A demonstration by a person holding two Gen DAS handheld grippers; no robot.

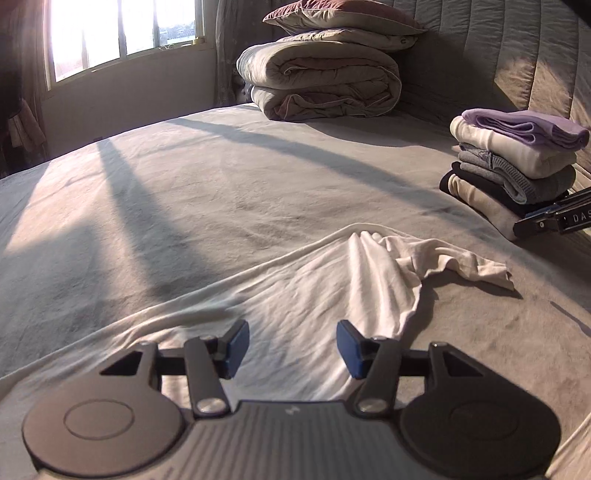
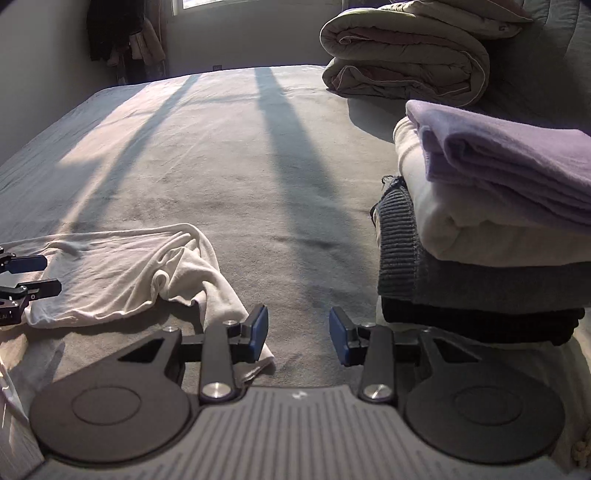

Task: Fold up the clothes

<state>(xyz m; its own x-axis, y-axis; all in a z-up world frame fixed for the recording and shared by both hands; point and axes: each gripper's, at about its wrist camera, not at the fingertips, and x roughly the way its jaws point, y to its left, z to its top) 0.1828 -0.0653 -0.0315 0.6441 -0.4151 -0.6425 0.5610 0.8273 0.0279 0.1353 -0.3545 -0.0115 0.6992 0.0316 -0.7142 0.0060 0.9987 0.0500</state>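
A white shirt [image 1: 314,295] lies spread and rumpled on the grey bed, one sleeve [image 1: 476,266] trailing to the right. My left gripper [image 1: 292,345] hovers open just above its near part, nothing between the blue pads. In the right wrist view the same shirt [image 2: 122,273] lies at the left, its sleeve [image 2: 225,299] running down under my right gripper's left finger. My right gripper [image 2: 298,334] is open over bare bedsheet, holding nothing. The left gripper [image 2: 26,280] shows at that view's left edge; the right gripper [image 1: 557,218] shows at the left view's right edge.
A stack of folded clothes [image 1: 513,166], [image 2: 491,229], purple on top, stands at the right, close beside my right gripper. Rolled duvets and pillows [image 1: 321,81] sit at the headboard. The bedsheet [image 1: 221,192] stretches wide toward the window [image 1: 122,33].
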